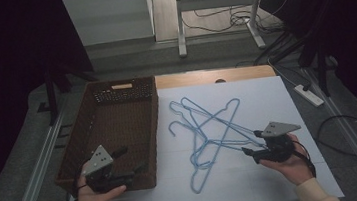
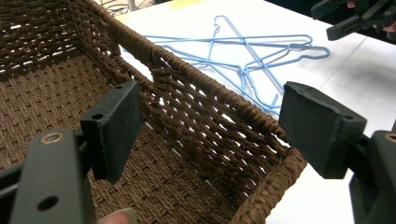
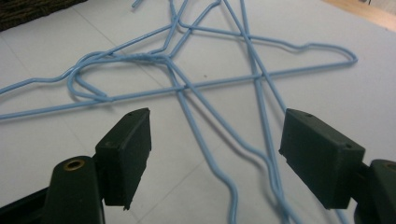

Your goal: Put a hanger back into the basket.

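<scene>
Our left gripper [image 2: 205, 135]: wide open, over the woven basket [image 2: 196, 107] wall.
Our right gripper [image 3: 215, 149]: wide open, blue wire hangers [image 3: 196, 84] just ahead.
Under us: white table [image 1: 266, 96].

Several light-blue wire hangers [image 1: 210, 135] lie flat in a crossed, tangled heap mid-table, toward its right half. Their hooks point toward the brown wicker basket [image 1: 77, 141], which stands along the table's left edge.

You had no readable text, label, brand, number or sign before you; the pale tag on the basket's [image 1: 118, 118] far wall [image 1: 121, 87] was too small to read.
</scene>
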Motion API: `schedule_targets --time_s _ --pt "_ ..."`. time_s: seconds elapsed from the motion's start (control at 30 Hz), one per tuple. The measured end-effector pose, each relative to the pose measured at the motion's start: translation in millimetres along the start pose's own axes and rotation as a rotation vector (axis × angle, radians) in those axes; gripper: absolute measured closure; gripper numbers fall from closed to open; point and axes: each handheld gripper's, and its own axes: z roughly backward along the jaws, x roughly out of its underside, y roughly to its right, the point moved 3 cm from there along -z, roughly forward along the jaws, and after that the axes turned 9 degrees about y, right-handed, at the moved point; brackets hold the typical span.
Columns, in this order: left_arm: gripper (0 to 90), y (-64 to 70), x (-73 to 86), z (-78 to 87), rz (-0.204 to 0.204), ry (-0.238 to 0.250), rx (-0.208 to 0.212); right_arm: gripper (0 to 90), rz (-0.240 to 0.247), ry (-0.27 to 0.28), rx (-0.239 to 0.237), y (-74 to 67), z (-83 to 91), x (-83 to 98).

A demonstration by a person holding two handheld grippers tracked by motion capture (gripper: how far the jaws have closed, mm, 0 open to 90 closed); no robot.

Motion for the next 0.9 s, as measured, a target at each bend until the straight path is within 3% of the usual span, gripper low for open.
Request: schedule_targets --time_s 0.2,0.37,0.5,0.67,0.7,0.83,0.9 --pt "22.1 0.8 -1.0 0.2 -0.002 0.002 0.0 27.2 0.036 -0.025 -0.033 -0.5 -15.1 -20.7" --pt "22.1 0.1 0.3 -0.3 0.002 -0.002 0.0 30.9 0.078 -0.114 -0.083 -3.3 -42.4 -43.0" --pt "22.1 0.3 0.0 -0.2 -0.001 -0.001 0.001 33.5 0.082 -0.154 -0.109 -3.9 -54.7 -48.7" --pt "22.1 0.5 0.2 -0.5 -0.002 -0.003 0.001 40.2 0.125 -0.254 -0.172 -8.1 -80.4 -54.3" --pt "22.1 0.4 0.3 -0.6 -0.002 -0.003 0.001 40.2 0.125 -0.254 -0.172 -8.1 -80.4 -54.3" --pt "22.1 -0.3 0.5 -0.1 -0.002 -0.005 0.001 44.1 0.157 -0.357 -0.205 -8.3 -105.2 -55.4" --pt "22.1 -0.4 0.5 -0.1 -0.002 -0.004 0.001 45.3 0.161 -0.372 -0.209 -7.3 -109.4 -54.9"
